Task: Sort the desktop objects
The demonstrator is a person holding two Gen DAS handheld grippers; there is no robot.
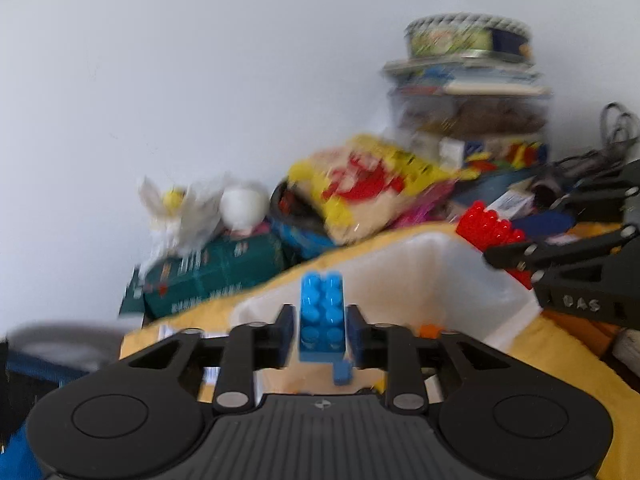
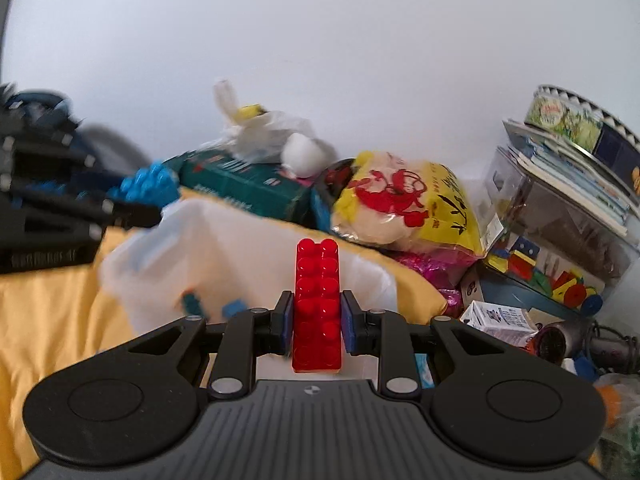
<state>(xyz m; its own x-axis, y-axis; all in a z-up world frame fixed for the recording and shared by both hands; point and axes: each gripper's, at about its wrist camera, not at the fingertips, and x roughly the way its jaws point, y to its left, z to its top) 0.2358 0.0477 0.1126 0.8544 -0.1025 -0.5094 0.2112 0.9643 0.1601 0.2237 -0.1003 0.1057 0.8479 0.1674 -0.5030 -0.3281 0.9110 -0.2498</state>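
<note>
The left gripper (image 1: 319, 330) stands apart around a blue brick (image 1: 322, 316), gaps showing at both pads; the right gripper (image 2: 316, 322) clamps a red brick (image 2: 317, 304). Both hang above a translucent bin (image 1: 460, 264) on yellow cloth (image 2: 48, 300). Behind it, a yellow bag (image 2: 420, 208) bears illegible red-and-black print, beside a green box (image 2: 244, 184).

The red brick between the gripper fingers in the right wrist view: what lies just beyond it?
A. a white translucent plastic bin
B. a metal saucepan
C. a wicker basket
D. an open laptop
A: past the red brick, the white translucent bin sits on the yellow cloth.
</note>
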